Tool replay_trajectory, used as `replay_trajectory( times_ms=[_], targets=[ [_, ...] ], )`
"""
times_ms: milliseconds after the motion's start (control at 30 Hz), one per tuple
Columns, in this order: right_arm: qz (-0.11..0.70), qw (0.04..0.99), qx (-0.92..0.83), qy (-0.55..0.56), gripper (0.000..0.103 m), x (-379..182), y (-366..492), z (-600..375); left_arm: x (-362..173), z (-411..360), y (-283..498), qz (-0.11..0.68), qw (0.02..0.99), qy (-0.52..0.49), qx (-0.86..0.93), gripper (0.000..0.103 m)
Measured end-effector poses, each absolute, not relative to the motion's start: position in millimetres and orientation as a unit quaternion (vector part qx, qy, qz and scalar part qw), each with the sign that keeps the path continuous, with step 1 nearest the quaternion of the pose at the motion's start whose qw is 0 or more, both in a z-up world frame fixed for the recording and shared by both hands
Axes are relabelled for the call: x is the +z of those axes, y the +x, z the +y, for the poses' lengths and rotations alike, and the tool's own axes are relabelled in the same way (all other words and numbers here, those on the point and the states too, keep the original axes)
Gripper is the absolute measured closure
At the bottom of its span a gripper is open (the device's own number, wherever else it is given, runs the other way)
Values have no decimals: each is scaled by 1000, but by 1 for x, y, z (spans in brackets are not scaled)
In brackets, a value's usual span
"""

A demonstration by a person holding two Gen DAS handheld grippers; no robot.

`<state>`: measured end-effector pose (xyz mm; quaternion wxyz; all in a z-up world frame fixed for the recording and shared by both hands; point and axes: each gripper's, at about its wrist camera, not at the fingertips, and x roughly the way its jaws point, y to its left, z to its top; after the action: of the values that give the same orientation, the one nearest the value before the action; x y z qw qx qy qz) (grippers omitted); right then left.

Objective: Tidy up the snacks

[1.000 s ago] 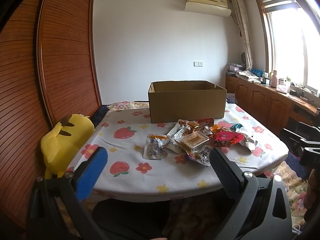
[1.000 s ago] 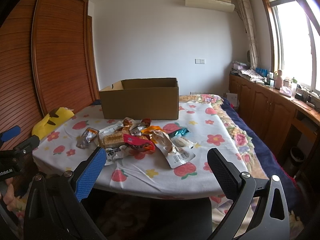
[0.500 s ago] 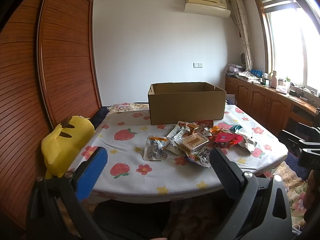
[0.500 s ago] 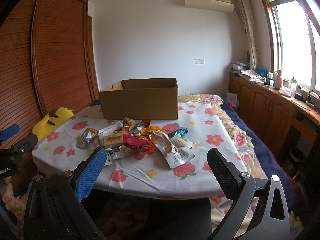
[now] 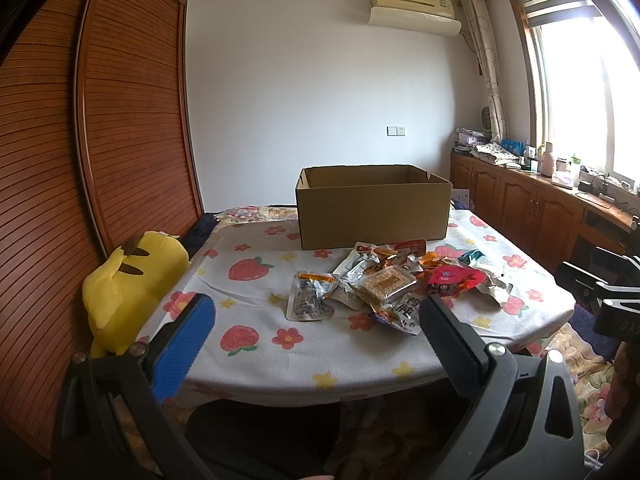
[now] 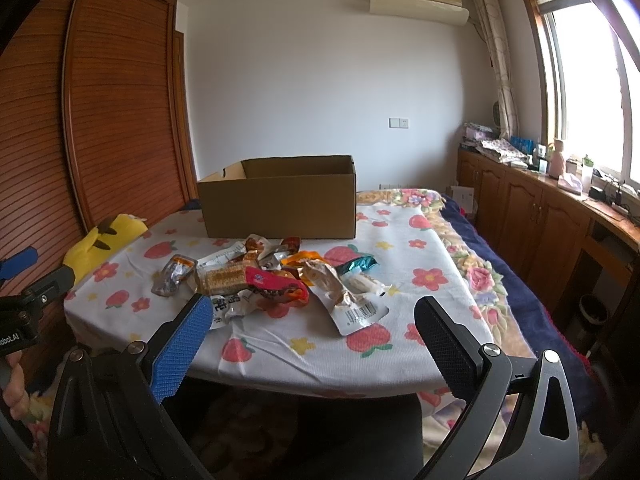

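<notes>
A pile of snack packets (image 5: 390, 284) lies on the table with a flowered cloth (image 5: 256, 320), in front of an open cardboard box (image 5: 372, 210). In the right wrist view the pile (image 6: 272, 278) and the box (image 6: 280, 202) also show. My left gripper (image 5: 316, 320) is open and empty, held off the table's near edge. My right gripper (image 6: 312, 316) is open and empty, also short of the near edge. A silver packet (image 5: 310, 300) lies at the pile's left, a red one (image 5: 452, 280) at its right.
A yellow plush toy (image 5: 132, 284) sits at the table's left edge by the wooden sliding doors (image 5: 100, 140). Wooden cabinets (image 5: 540, 208) with clutter run under the window on the right. A blanket-covered bed (image 6: 492, 280) lies right of the table.
Both gripper views have drifted only slightly; the scene and the open jaws stay the same.
</notes>
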<state>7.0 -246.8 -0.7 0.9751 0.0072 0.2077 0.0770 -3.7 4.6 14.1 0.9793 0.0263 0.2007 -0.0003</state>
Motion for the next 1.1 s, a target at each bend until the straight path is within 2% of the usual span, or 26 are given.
replay_trajectory(
  times_ms=[667,1100],
  targets=[
    [209,975,77,7,0,0,6,-245,19,4,-4,203,979,25,-2,0],
    [242,965,103,-11,2,-18,35,-247,-3,8,29,249,968,25,-23,0]
  ],
)
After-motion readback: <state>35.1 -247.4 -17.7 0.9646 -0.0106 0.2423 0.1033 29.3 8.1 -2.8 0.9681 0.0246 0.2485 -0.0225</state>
